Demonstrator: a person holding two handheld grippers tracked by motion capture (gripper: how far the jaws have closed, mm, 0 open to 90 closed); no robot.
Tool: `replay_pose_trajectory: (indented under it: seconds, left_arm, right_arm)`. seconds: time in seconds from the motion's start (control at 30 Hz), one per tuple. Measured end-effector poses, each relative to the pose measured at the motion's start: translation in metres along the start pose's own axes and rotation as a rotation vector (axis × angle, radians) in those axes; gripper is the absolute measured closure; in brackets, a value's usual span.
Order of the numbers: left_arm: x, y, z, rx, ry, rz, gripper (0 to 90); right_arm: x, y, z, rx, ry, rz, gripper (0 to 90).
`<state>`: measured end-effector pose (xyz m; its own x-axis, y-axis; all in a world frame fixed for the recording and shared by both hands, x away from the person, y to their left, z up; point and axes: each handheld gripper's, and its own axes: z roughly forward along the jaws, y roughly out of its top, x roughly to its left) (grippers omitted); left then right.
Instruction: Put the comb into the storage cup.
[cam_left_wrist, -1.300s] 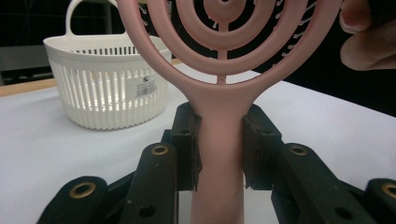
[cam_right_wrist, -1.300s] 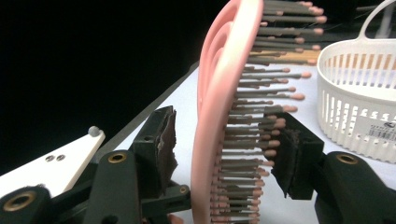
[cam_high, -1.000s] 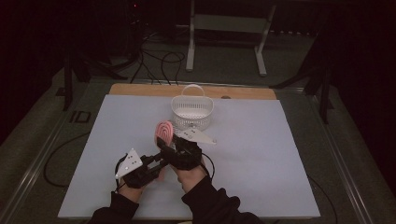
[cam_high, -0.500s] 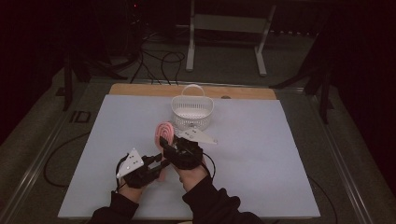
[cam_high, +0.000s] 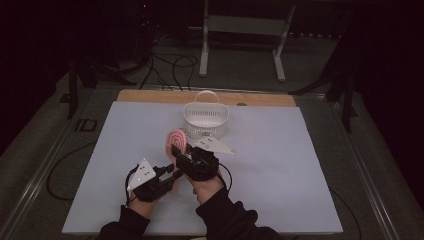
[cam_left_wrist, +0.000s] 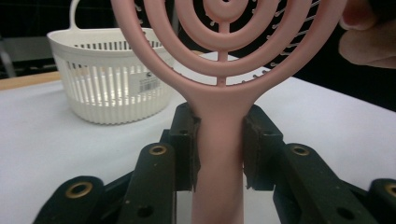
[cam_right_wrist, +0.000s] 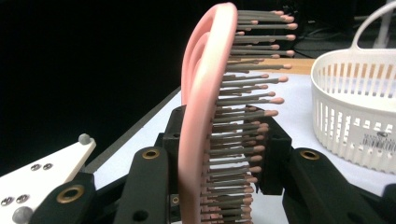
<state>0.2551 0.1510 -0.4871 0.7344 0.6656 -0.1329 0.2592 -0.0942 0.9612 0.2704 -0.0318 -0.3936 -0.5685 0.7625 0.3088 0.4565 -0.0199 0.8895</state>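
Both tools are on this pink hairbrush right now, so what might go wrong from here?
1. The right tool clamps the hairbrush across its bristles, so it may bend them or slip.
2. The left tool grips only the narrow handle; if the right one lets go, the round head could tip sideways.
3. The basket stands close behind, so a swing of the brush might knock it.

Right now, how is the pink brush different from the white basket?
The pink brush is held up off the table by both grippers; the white basket stands on the table, untouched. The brush is flat with bristles; the basket is a hollow tub with a handle. Both have openwork gaps.
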Motion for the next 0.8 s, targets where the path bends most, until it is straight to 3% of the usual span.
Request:
replay_pose_trajectory:
  seconds: [0.17,0.5,0.67,0.8]
  left_arm:
    - [0.0,0.002,0.0,0.0,0.013,-0.056,46.7]
    - [0.006,0.005,0.0,0.038,0.051,-0.085,24.4]
    - [0.007,0.007,-0.001,0.063,0.026,-0.076,17.5]
    - [0.007,0.007,0.0,0.088,-0.034,-0.061,6.9]
  right_arm:
    - [0.0,0.001,0.001,0.01,0.025,-0.017,64.0]
    - [-0.007,0.01,-0.002,-0.02,0.034,-0.04,64.1]
    - [-0.013,0.014,-0.004,-0.035,0.036,-0.056,64.1]
    - [-0.017,0.017,-0.005,-0.052,0.053,-0.068,64.1]
